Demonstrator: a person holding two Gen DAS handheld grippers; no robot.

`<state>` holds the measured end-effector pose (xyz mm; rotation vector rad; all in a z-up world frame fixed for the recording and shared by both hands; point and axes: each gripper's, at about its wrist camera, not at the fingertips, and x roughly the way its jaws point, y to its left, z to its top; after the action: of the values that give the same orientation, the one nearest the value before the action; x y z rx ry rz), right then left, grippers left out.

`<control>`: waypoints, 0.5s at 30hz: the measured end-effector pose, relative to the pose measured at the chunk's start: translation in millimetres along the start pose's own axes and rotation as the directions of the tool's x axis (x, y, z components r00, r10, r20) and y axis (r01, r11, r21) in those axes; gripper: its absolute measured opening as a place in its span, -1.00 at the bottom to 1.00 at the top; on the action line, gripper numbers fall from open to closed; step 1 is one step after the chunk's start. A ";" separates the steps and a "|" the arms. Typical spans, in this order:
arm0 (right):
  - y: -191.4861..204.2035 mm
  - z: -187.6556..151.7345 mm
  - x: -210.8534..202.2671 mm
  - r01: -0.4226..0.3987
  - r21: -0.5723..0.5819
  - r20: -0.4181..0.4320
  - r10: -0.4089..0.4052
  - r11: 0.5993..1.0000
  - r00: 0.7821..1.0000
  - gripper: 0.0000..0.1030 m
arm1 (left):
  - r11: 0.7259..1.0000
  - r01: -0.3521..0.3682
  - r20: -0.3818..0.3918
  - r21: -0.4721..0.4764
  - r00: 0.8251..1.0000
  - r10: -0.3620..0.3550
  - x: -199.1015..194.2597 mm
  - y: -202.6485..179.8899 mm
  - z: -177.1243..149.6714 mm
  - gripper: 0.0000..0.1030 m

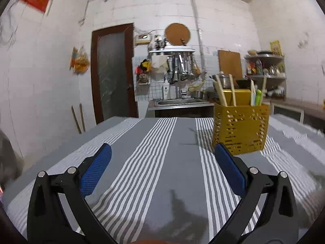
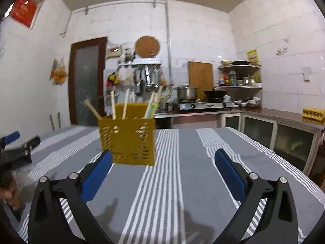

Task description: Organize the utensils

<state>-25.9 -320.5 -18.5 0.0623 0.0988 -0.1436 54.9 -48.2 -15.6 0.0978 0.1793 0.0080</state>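
Note:
A yellow perforated utensil holder (image 1: pixel 240 129) stands on the striped tablecloth (image 1: pixel 158 152), with wooden chopsticks (image 1: pixel 221 92) and pale green and white utensils (image 1: pixel 257 96) sticking up from it. My left gripper (image 1: pixel 162 152) is open and empty, its right pad close to the holder's near left corner. In the right wrist view the holder (image 2: pixel 127 140) stands just beyond the left pad of my right gripper (image 2: pixel 163 158), which is open and empty. The left gripper (image 2: pixel 16 144) shows at the far left there.
The grey and white striped cloth (image 2: pixel 182 172) covers the table. Beyond it are a sink counter (image 1: pixel 178 102), a stove with pots (image 2: pixel 203 103), corner shelves (image 2: pixel 240 77), a cabinet run (image 2: pixel 284 130) on the right and a brown door (image 1: pixel 112 71). A hand (image 2: pixel 10 193) is at lower left.

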 end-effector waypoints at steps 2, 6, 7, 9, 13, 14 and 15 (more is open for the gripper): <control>-4.2 -0.2 0.6 0.023 0.020 -0.001 -0.023 1.000 1.000 0.91 | 0.999 0.013 -0.001 0.030 1.000 -0.013 1.2 -5.6 0.4 0.90; -6.0 -0.3 -1.7 0.031 0.042 0.005 -0.032 0.999 0.999 0.91 | 0.999 0.038 0.006 0.025 0.999 -0.038 0.2 -1.7 0.3 0.90; -5.6 0.0 -1.3 0.032 0.045 0.006 -0.032 0.998 0.999 0.91 | 0.999 0.046 0.005 0.023 0.999 -0.046 0.7 -0.8 0.5 0.90; -4.7 0.1 0.2 0.034 0.045 0.003 -0.035 0.998 0.999 0.91 | 0.999 0.047 0.002 0.020 0.999 -0.047 1.1 -1.2 0.6 0.90; -2.5 0.8 0.5 0.037 0.032 0.011 -0.038 0.999 0.999 0.91 | 0.999 0.047 0.004 0.027 0.999 -0.047 0.3 -2.4 0.5 0.90; -1.5 1.0 1.1 0.038 0.028 0.011 -0.038 0.999 0.999 0.91 | 0.998 0.050 0.006 0.027 0.999 -0.050 0.3 -1.6 1.0 0.90; -0.2 1.1 1.8 0.039 0.023 0.010 -0.039 0.999 0.999 0.91 | 0.998 0.052 0.008 0.025 0.999 -0.052 0.2 -1.8 0.5 0.90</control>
<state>-24.1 -321.1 -17.7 0.0819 0.0883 -0.1837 55.2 -50.1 -15.3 0.1181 0.1736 -0.0462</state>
